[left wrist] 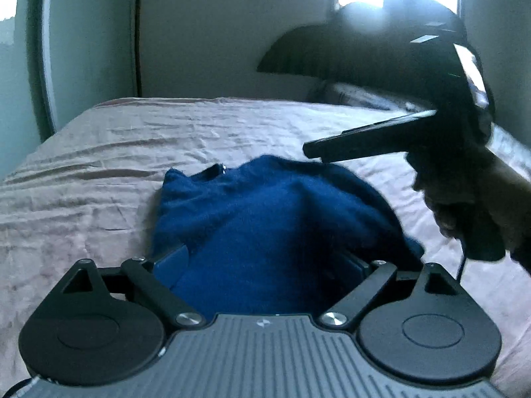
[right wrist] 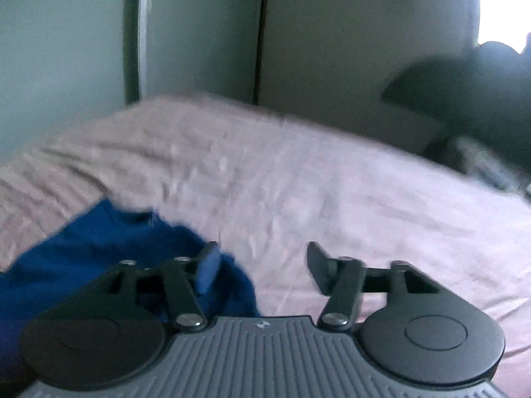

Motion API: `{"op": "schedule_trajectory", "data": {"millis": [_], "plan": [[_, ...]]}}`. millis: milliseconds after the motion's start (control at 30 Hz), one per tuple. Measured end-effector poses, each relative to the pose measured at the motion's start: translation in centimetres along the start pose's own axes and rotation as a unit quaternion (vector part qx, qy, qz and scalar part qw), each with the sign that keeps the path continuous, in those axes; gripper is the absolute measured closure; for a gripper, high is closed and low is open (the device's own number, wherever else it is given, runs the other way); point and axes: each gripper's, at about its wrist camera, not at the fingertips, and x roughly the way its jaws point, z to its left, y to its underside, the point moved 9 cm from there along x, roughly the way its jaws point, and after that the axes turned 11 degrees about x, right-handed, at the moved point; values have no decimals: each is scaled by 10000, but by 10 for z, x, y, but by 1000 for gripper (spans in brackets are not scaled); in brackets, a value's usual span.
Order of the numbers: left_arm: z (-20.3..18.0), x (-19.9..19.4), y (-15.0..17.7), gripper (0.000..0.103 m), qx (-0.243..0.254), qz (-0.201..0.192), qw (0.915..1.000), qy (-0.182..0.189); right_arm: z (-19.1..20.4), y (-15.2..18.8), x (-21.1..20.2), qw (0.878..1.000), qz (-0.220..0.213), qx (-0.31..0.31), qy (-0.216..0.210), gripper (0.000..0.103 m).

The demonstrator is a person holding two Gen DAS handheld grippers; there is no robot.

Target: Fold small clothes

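Blue garment (left wrist: 265, 225) bunched on the pink bedsheet (left wrist: 99, 152). Left gripper (left wrist: 270, 265) jaws spread wide, cloth mounded between them; pads not pressing it. Right gripper (right wrist: 262, 265) jaws apart, nothing gripped: bare sheet in the gap, garment edge under its left finger (right wrist: 207, 270). In the left view it hangs just above the garment's far edge.

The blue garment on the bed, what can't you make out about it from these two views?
- Left wrist view: the blue garment is bunched; its near edge runs under the left gripper, so type and fold state are unclear.
- Right wrist view: motion blur, and the frame edge cuts the cloth off.
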Motion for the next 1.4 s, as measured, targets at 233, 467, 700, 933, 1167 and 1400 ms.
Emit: {"op": "schedule_trajectory", "data": {"millis": [233,467,700,933,1167,1400], "plan": [[0,11,12,6,92,197,9997,-103,67,4,-5,9848,927,-163,-1457,45],[-11,11,24,2,373,-64,9986,-378,90,16,58,9723,1692,106,-1609,45],[-11,5,23,1,356,-97,9988,-306,89,-7,66,9896,1129,-9,-893,45],[-7,3,24,0,248,-110,9995,-180,70,12,-6,9904,945,-489,-878,27],[-9,4,26,0,354,-133,9991,-199,20,37,-23,9940,640,-761,457,10],[-8,4,28,0,345,-196,9990,-221,40,41,-93,9983,-23,-559,151,10]]}}
